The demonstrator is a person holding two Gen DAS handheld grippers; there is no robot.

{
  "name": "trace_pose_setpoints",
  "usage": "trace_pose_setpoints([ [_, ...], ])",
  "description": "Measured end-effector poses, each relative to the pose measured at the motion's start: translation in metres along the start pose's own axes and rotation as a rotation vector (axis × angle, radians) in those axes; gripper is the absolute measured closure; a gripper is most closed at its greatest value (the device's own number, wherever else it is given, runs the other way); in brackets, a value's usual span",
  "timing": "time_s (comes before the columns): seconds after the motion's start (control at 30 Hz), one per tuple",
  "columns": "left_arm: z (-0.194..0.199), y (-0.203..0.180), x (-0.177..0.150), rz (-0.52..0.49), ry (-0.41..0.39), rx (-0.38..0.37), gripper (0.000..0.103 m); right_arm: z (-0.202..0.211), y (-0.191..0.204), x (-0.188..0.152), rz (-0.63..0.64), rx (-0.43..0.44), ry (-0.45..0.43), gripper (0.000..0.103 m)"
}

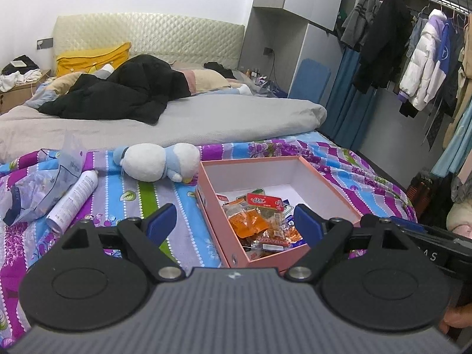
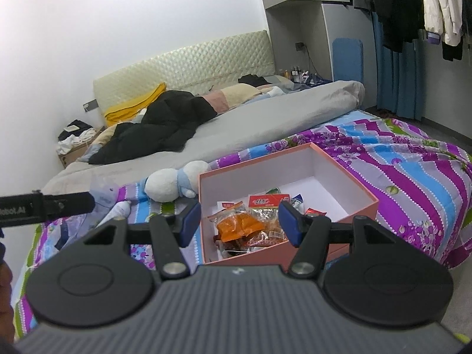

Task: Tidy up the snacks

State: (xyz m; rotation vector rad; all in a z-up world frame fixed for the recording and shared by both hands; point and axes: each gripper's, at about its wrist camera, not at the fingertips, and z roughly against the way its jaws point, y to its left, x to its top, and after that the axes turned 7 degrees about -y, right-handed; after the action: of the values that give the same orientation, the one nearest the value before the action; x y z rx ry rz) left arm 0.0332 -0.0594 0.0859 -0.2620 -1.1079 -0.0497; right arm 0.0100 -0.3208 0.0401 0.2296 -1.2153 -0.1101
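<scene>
Two open claws above a box of snacks on a bed.

Several crinkled orange and red snack packets point(image 1: 259, 221) lie heaped in the near end of the open pink cardboard box point(image 1: 330, 177) at frame centre, apparently gathered for tidiness. The left gripper point(image 1: 233, 222) and right gripper point(image 2: 239, 222) each hover spread wide, holding nothing. Only the left view, at its lower left, clearly shows the white spray can point(image 1: 72, 200) and clear plastic bag point(image 1: 35, 188) on the striped purple-and-blue bedspread point(image 1: 124, 194).
</scene>
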Motion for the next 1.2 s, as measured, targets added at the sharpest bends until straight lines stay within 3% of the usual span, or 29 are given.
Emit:
trace_pose_setpoints([
  [0.27,-0.003,0.002,0.0,-0.004,0.007,-0.001,0.013,-0.001,-0.001,-0.001,-0.005,-0.011,0.005,0.042],
  [0.33,-0.005,0.002,0.002,-0.002,0.016,0.016,0.005,-0.002,-0.001,0.0,-0.01,-0.012,0.003,0.041],
  [0.37,-0.005,0.001,0.002,-0.002,0.016,0.025,0.003,-0.003,-0.003,0.0,-0.015,-0.007,0.002,0.025],
  [0.43,-0.006,0.001,0.003,-0.001,0.012,0.032,0.001,-0.003,-0.004,0.0,-0.029,-0.015,-0.008,0.002],
  [0.9,-0.007,0.003,0.007,-0.002,-0.005,0.078,0.0,-0.003,-0.008,0.0,-0.021,-0.035,-0.024,0.002],
  [1.2,-0.003,0.004,0.011,-0.014,0.024,0.078,0.0,-0.002,-0.008,0.001,-0.015,-0.03,-0.026,0.002],
])
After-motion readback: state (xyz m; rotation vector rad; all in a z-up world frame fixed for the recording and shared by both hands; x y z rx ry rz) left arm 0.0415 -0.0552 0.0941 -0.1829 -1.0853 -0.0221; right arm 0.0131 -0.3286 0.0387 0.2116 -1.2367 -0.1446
